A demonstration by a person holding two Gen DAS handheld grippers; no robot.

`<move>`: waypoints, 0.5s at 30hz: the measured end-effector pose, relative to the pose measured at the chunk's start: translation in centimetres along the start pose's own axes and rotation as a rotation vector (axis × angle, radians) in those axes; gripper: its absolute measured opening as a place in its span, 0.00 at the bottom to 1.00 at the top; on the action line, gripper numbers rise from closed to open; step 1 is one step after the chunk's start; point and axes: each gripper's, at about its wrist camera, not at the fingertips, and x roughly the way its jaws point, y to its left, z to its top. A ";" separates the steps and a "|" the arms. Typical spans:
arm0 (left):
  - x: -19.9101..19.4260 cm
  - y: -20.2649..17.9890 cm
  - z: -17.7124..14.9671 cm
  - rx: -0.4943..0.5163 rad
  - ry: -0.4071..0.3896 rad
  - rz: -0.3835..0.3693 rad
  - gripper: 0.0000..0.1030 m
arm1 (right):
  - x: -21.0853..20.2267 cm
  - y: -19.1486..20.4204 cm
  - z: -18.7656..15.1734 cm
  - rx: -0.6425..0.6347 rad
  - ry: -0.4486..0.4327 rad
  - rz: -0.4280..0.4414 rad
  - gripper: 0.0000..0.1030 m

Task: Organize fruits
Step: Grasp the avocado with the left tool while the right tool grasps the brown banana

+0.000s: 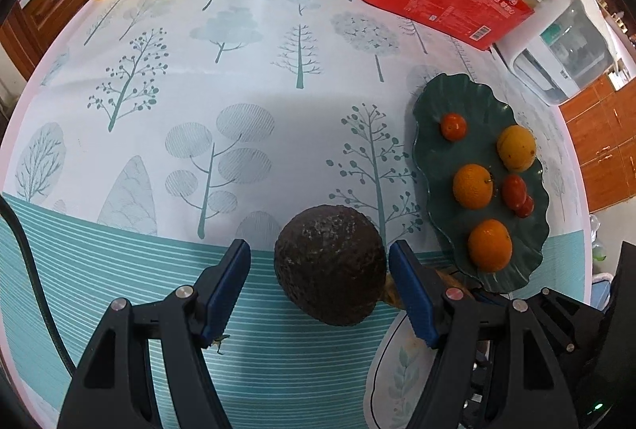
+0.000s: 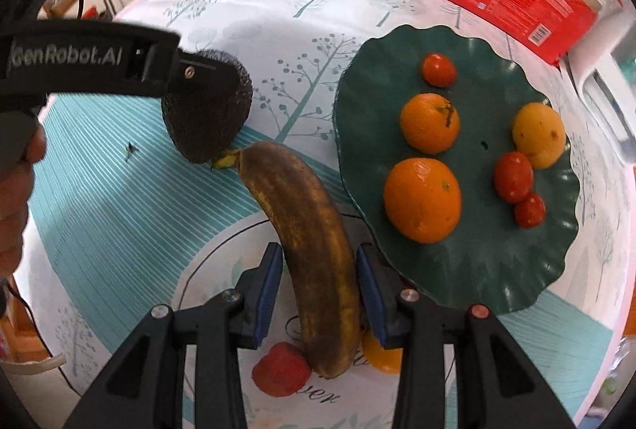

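I have the left gripper over the avocado, its fingers spread to either side. A clear gap shows on the one side and the other pad looks at or near the skin, so I judge nothing gripped. The right gripper straddles the banana, fingers close along both flanks. I see slivers of gap, so I read this as not yet clamped.

Risks, as I judge them:
- The avocado is round and sits off-centre between the left fingers; closing unevenly could roll it away along the tabletop.
- The banana's stem tip touches the avocado, so lifting either one could drag the other.
- The banana is dark and likely soft; a hard squeeze could split it.
- The green plate lies just beside the right gripper's outer finger; a sideways shift could knock its rim.

Count:
- One avocado.
- One banana.
- On the plate: two oranges, one yellow fruit, three small red tomatoes.
- Beneath the right fingers: one red fruit and one orange fruit, partly hidden.
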 end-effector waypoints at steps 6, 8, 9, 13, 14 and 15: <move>0.4 0.0 0.0 -0.002 0.011 -0.004 0.69 | 1.2 0.8 0.9 -0.036 0.004 -0.020 0.40; 0.7 -0.2 -0.2 0.001 0.020 -0.007 0.69 | 1.3 0.7 1.0 -0.029 0.004 -0.010 0.40; 0.9 -0.3 -0.3 -0.001 0.026 -0.012 0.69 | 1.3 0.6 1.0 -0.028 0.001 -0.009 0.39; 1.4 -0.6 -0.7 -0.007 0.030 -0.008 0.69 | 1.3 0.3 1.0 0.003 0.008 0.013 0.38; 1.4 -0.7 -0.7 -0.009 0.028 -0.006 0.69 | 1.4 0.1 1.1 0.012 0.012 0.021 0.38; 1.5 -0.7 -0.6 -0.014 0.024 -0.005 0.69 | 1.4 0.0 1.1 0.021 0.015 0.030 0.37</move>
